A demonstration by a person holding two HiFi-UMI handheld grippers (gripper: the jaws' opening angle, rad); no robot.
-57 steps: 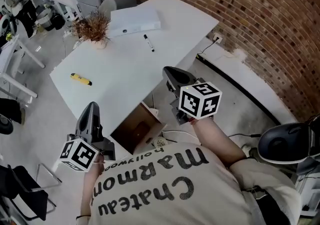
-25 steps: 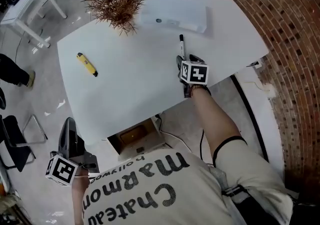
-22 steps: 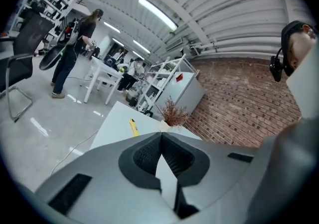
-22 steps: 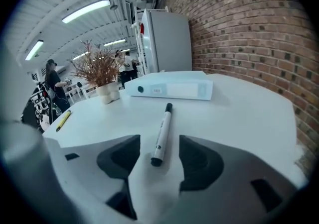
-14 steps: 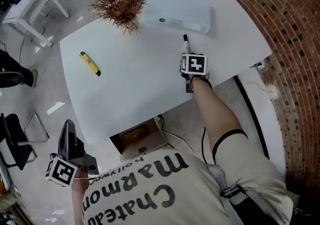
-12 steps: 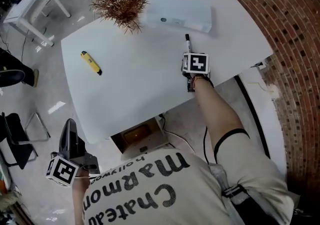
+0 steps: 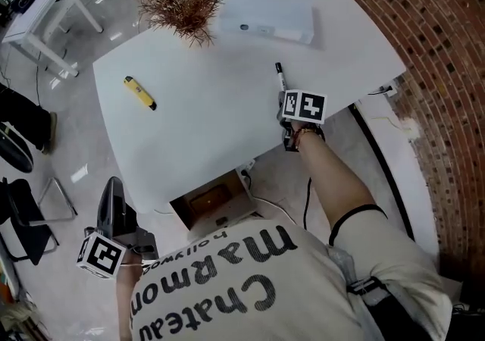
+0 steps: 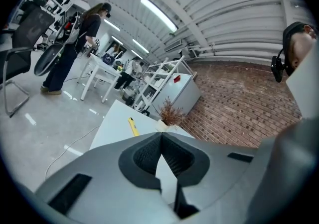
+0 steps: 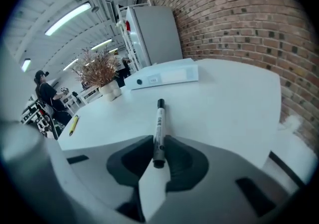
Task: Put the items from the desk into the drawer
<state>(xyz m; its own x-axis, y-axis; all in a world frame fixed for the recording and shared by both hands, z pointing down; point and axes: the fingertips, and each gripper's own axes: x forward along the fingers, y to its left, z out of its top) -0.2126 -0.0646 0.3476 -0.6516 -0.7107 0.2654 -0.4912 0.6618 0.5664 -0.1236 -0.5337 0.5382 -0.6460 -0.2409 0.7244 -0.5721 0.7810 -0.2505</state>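
Right gripper view: the marker [image 9: 159, 118] is seen gripped by its near end between the fingers of the right gripper [image 9: 158, 144], which are clenched on the barrel, while the far tip is pointed away over the white bench [image 9: 224, 103] (whether it is lifted clear cannot be told). So light, stiff and smooth a cylinder is judged likely to pivot or slip when taken this near its end; mid-barrel would be steadier. The left gripper [image 8: 160, 141] is held low off the bench, fingers pressed together on nothing. The open drawer [image 7: 206, 201] is seen beneath the bench's near edge.
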